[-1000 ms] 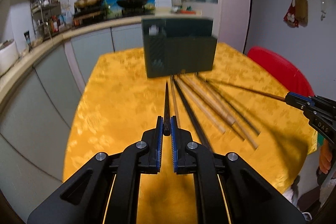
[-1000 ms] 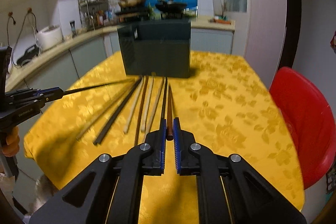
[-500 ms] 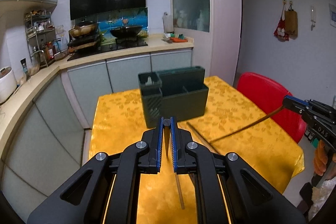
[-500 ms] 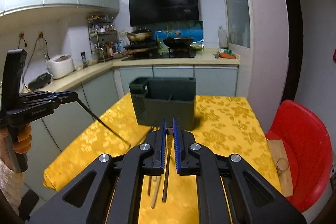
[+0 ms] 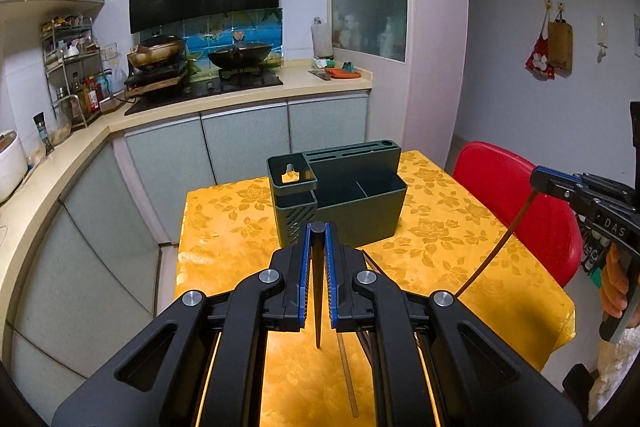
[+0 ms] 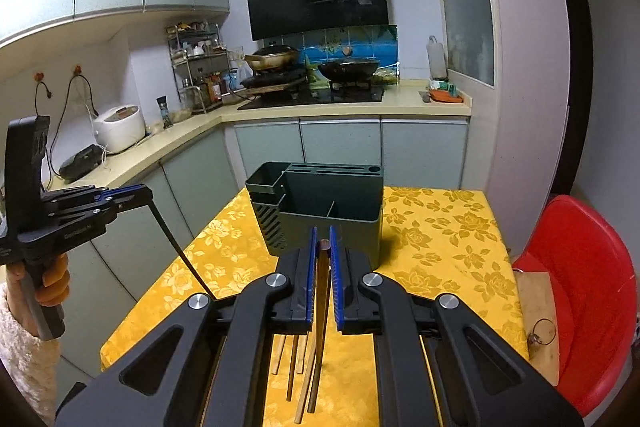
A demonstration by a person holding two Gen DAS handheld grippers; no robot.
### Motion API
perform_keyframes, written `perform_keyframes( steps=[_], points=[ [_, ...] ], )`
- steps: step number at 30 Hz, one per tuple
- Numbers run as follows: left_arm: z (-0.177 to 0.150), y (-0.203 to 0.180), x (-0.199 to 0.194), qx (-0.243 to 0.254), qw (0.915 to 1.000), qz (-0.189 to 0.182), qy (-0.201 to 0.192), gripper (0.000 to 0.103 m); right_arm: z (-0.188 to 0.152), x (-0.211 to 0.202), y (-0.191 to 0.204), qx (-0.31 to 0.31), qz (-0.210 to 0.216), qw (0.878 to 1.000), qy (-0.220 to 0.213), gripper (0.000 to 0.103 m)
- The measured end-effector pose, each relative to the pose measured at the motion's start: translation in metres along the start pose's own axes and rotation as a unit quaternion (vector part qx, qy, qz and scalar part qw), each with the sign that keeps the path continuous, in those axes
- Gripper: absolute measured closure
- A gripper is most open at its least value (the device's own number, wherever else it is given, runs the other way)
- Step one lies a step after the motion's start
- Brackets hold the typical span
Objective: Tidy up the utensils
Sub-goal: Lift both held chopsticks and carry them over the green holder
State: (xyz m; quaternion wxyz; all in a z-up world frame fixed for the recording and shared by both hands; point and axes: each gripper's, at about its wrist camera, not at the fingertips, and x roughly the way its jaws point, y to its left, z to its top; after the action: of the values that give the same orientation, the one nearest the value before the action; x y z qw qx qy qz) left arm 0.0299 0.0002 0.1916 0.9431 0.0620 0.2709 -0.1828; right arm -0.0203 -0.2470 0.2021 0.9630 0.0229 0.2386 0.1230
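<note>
A dark green utensil holder (image 5: 360, 203) with several open compartments stands on the yellow table (image 5: 224, 223). My left gripper (image 5: 317, 239) is shut on a dark chopstick (image 5: 317, 299), which hangs down from the pads above the table. In the right wrist view, my right gripper (image 6: 322, 247) is shut on a brown chopstick (image 6: 321, 299) that also hangs down, in front of the holder (image 6: 332, 223). Each gripper shows in the other's view: the right gripper (image 5: 538, 179) with its brown chopstick (image 5: 492, 251), and the left gripper (image 6: 146, 193) with its dark chopstick (image 6: 176, 247).
Several loose chopsticks (image 6: 292, 363) lie on the cloth below the grippers, mostly hidden by the fingers. A red chair (image 6: 580, 287) with a wooden board (image 6: 536, 327) on it stands at the table's right. Kitchen counter (image 5: 192, 107) and cabinets run behind and to the left.
Both grippers rose from the table, each lifting one chopstick out of the row. The sticks, first lying forward, now hang down. The holder and table look farther below.
</note>
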Motion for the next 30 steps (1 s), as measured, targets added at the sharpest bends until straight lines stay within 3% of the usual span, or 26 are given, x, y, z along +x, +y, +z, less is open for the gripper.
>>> perform_keyframes(
  steps=[7, 12, 30],
  points=[
    [0.002, 0.001, 0.010, -0.003, 1.0000, 0.005, 0.002, 0.095, 0.001, 0.006, 0.014, -0.026, -0.007, 1.000, -0.003, 0.096],
    [0.002, 0.001, 0.013, 0.000, 1.0000, 0.008, -0.003, 0.095, -0.005, 0.025, 0.012, -0.014, -0.003, 1.000, 0.027, 0.096],
    [0.012, -0.003, 0.017, 0.003, 1.0000, 0.003, -0.001, 0.095, 0.007, 0.033, 0.002, 0.001, 0.007, 1.000, 0.021, 0.097]
  ],
)
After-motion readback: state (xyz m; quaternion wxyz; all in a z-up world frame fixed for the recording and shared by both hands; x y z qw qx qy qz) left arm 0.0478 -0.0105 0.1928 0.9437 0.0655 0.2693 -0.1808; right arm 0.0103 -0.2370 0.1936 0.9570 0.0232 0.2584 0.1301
